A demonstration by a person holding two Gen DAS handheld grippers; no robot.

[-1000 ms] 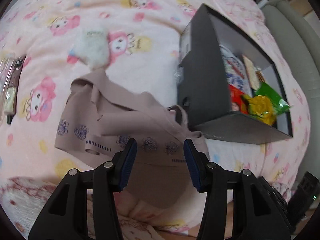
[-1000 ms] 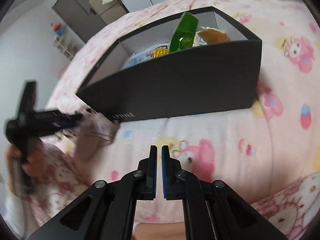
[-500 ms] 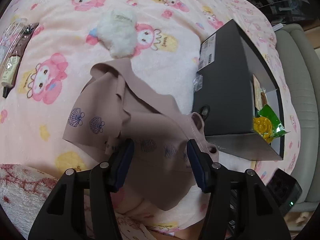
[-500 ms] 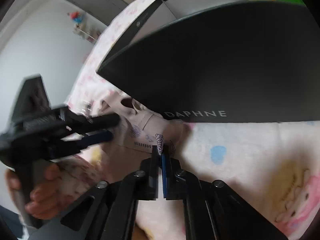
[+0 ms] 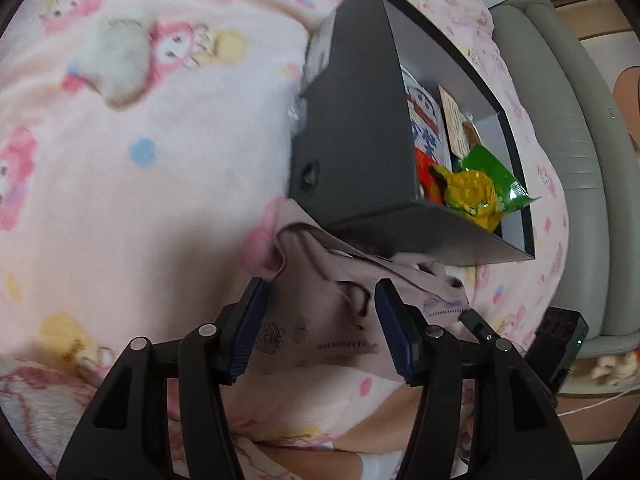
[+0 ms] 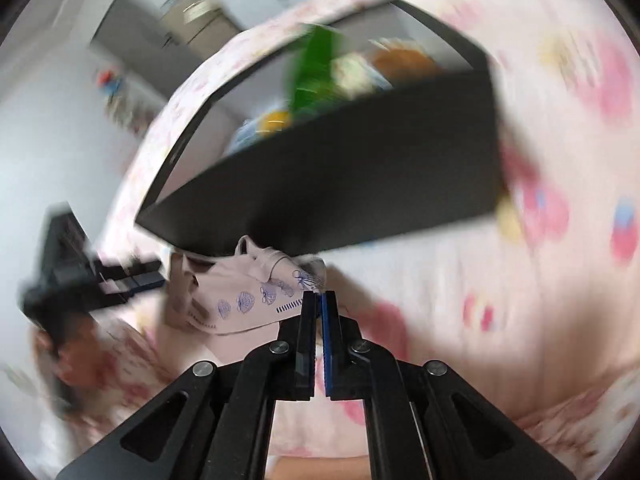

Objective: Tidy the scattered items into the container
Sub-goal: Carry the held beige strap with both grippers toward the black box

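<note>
A beige cloth with blue shell prints (image 5: 332,316) hangs bunched up off the pink blanket, just in front of the black box (image 5: 352,140). My right gripper (image 6: 319,298) is shut on the cloth's (image 6: 248,296) edge and holds it up near the box's (image 6: 340,184) front wall. My left gripper (image 5: 318,312) is open, with the cloth between its fingers but not clamped. The box holds snack packets, among them a green one (image 5: 492,176) and a yellow one (image 5: 468,192).
A white fluffy item (image 5: 116,56) lies on the blanket at the far left. A grey sofa (image 5: 560,120) runs along the right of the bed. A black device (image 5: 560,344) sits at the lower right.
My right gripper took hold of the cloth's edge and lifted it towards the box. The cloth gathered up off the blanket. My left gripper stayed open and moved right towards the box.
</note>
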